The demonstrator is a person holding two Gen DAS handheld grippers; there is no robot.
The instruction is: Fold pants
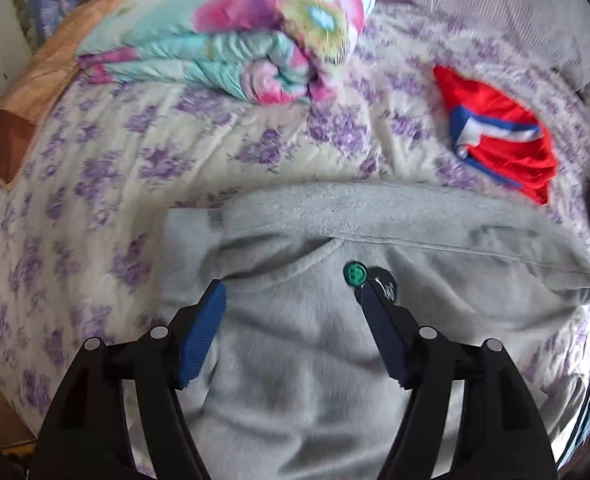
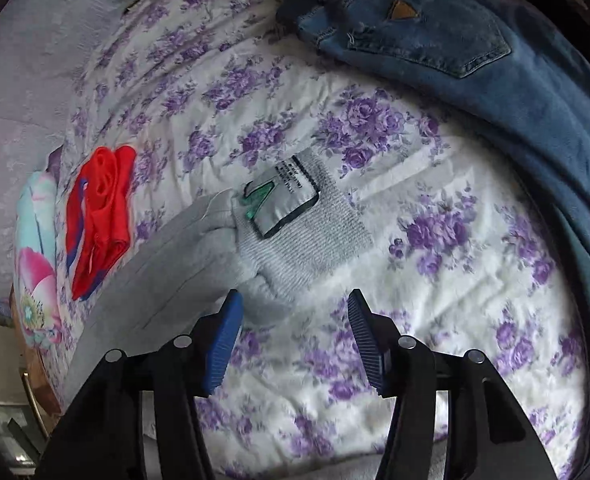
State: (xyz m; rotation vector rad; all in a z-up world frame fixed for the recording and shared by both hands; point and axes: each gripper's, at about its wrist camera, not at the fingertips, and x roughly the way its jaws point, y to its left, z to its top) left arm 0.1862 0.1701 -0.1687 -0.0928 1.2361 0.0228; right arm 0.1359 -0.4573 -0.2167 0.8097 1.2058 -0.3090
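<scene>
Grey fleece pants (image 1: pixel 315 320) lie flat on the floral bedsheet (image 1: pixel 115 168), with a small green and black badge (image 1: pixel 355 273) near the middle. My left gripper (image 1: pixel 293 292) is open and empty, just above the grey fabric. In the right wrist view the pants (image 2: pixel 167 280) run to the left, and their ribbed end with a sewn label (image 2: pixel 287 204) lies ahead. My right gripper (image 2: pixel 295 300) is open and empty, its left finger (image 2: pixel 223 340) at the edge of the grey fabric.
A rolled pastel floral blanket (image 1: pixel 235 40) lies at the back. A folded red garment with blue trim (image 1: pixel 499 132) lies to the right, also in the right wrist view (image 2: pixel 99 220). Blue jeans (image 2: pixel 435 32) lie at the far right of the bed.
</scene>
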